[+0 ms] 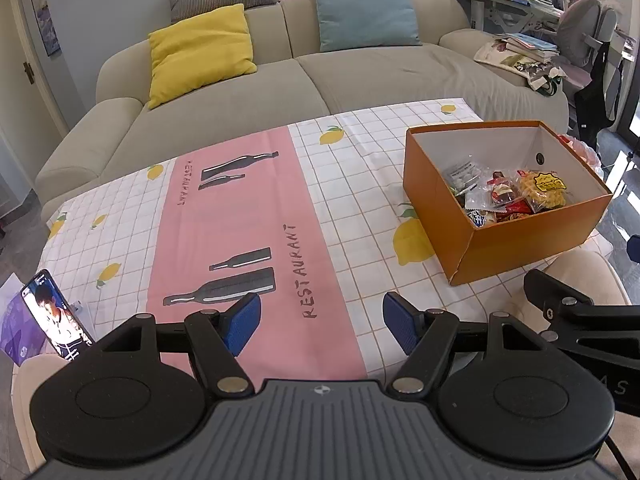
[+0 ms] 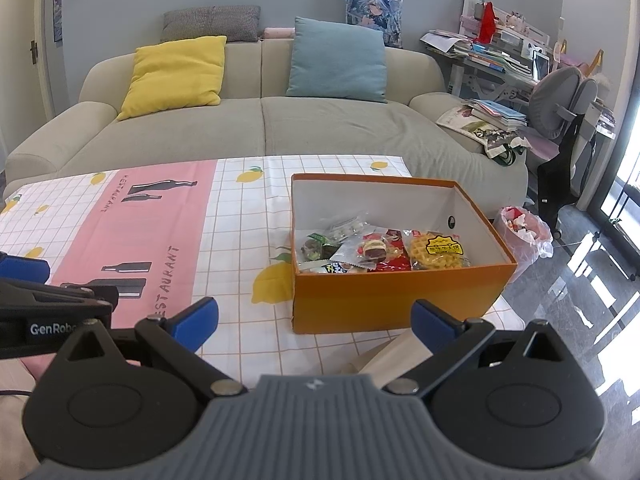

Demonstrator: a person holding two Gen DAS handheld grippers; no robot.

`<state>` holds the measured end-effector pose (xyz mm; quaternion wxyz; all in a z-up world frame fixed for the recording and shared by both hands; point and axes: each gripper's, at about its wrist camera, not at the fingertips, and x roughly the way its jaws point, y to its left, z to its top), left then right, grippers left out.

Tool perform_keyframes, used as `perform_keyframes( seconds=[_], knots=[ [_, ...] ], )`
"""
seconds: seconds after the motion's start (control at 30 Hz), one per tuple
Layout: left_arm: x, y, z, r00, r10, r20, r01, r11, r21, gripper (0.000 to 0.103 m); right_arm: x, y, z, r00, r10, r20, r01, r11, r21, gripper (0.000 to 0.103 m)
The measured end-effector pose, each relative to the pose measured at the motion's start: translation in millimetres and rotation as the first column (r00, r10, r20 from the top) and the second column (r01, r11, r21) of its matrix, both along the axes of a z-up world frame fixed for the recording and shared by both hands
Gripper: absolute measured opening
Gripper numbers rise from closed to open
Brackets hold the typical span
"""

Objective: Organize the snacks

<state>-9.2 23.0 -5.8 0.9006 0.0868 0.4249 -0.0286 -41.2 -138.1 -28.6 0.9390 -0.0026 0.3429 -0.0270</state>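
Both your grippers spread, empty. Orange box (image 2: 400, 296) of snack packets (image 2: 376, 252) sits dead ahead of right gripper (image 2: 314, 320); left gripper (image 1: 322, 324) faces bare worktop (image 1: 248, 216), box off right.

- A home living room, with a study corner at one side.
- Long beige sofa (image 2: 264, 128) against a grey-blue wall, with a yellow cushion (image 2: 176, 74), a blue cushion (image 2: 338, 60), a grey striped one and a printed one behind.
- Low table under a checked cloth (image 2: 240, 216) printed with lemons and a pink "RESTAURANT" panel.
- Orange cardboard box (image 2: 392, 300) of packaged snacks (image 2: 384, 252) on that cloth.
- Desk (image 2: 492, 60) beside the sofa, piled with books and papers, with a grey chair (image 2: 560, 100) next to it.
- Small bin with a pink liner (image 2: 524, 232) on a glossy tiled floor.
- Phone (image 1: 56, 316) propped at the table's near corner.
- Door with a handle at the far left.
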Motion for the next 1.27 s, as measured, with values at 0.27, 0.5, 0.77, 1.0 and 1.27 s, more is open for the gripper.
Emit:
perform_keyframes(
  seconds=[0.27,0.5,0.77,1.0,1.27],
  knots=[
    [-0.1,0.0,0.1,1.0,0.0,0.0,0.0,1.0,-0.001,0.082,0.5,-2.3,-1.9,1.0,0.012,-0.006,-0.012,1.0,0.0,0.1],
    [-0.3,0.0,0.0,1.0,0.001,-0.001,-0.001,1.0,-0.002,0.082,0.6,-4.2,-2.3,1.0,0.02,-0.01,-0.02,1.0,-0.002,0.1],
    [-1.2,-0.7,0.9,1.0,-0.002,0.007,0.002,1.0,-0.001,0.082,0.8,-3.3,-2.3,1.0,0.02,-0.01,-0.02,1.0,-0.003,0.1],
    [-4.3,-2.6,2.5,1.0,0.0,0.02,0.0,1.0,-0.005,0.082,0.8,-2.8,-2.3,1.0,0.019,-0.009,-0.019,1.0,-0.003,0.1],
    [-6.8,-4.2,3.3,0.999,-0.004,0.037,0.004,1.0,-0.003,0.082,0.5,-4.1,-2.2,1.0,0.021,-0.011,-0.021,1.0,-0.002,0.1]
  ],
)
